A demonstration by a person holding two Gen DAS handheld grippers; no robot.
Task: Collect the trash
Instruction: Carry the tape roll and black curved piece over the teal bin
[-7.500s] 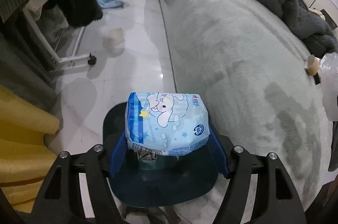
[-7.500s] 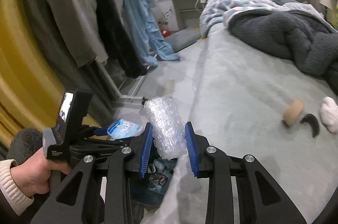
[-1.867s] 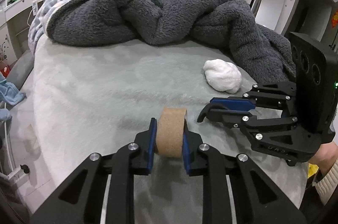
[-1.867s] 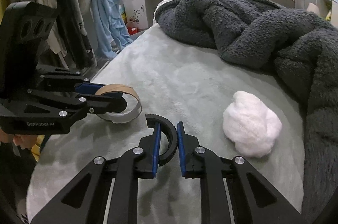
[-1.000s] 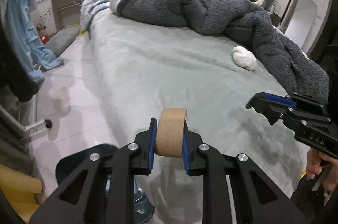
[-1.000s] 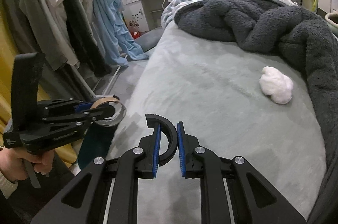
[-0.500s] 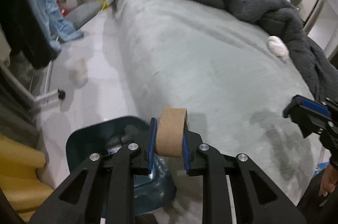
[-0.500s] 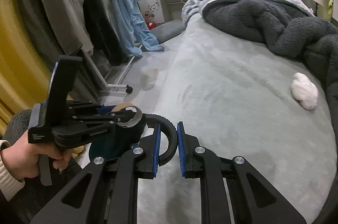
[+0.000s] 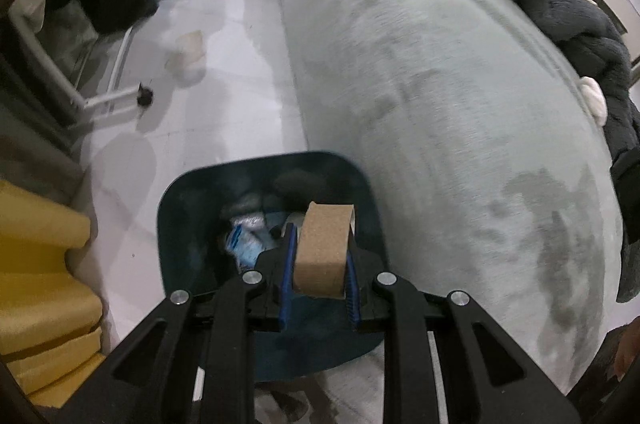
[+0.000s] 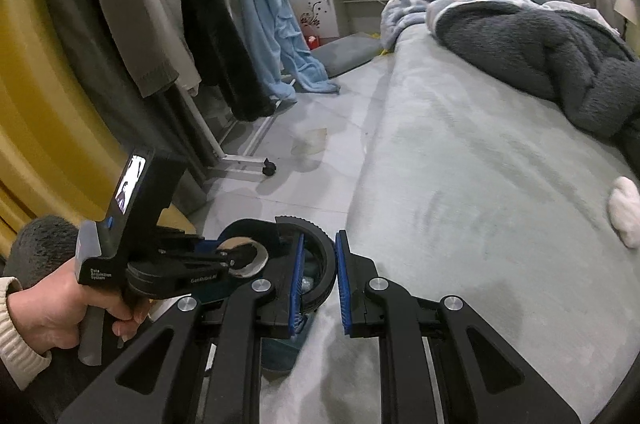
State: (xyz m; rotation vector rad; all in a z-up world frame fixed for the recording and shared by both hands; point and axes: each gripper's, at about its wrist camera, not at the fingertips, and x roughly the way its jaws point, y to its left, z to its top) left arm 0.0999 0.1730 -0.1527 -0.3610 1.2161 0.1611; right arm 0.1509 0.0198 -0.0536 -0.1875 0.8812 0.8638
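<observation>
My left gripper [image 9: 318, 274] is shut on a brown cardboard tape roll [image 9: 323, 250] and holds it over the dark blue trash bin [image 9: 192, 224] on the floor beside the bed. Blue-and-white wrappers [image 9: 248, 244] lie inside the bin. My right gripper [image 10: 318, 276] is shut on a black curved plastic piece [image 10: 316, 254], just right of the left gripper [image 10: 224, 256], whose tape roll [image 10: 246, 256] also shows, above the bin [image 10: 276, 352]. A white wad [image 10: 624, 212] lies on the grey bed, also in the left wrist view [image 9: 594, 98].
The grey bed [image 9: 440, 84] fills the right side, with a dark fluffy blanket [image 10: 540, 52] at its far end. A clothes rack with hanging garments [image 10: 180, 16] and its wheeled foot [image 10: 268, 168] stand on the left. Yellow cushions [image 9: 36, 264] lie beside the bin.
Both grippers have carried their objects from the bed towards the floor side. The left one now holds the tape roll over the bin, and the right one has come close beside it.
</observation>
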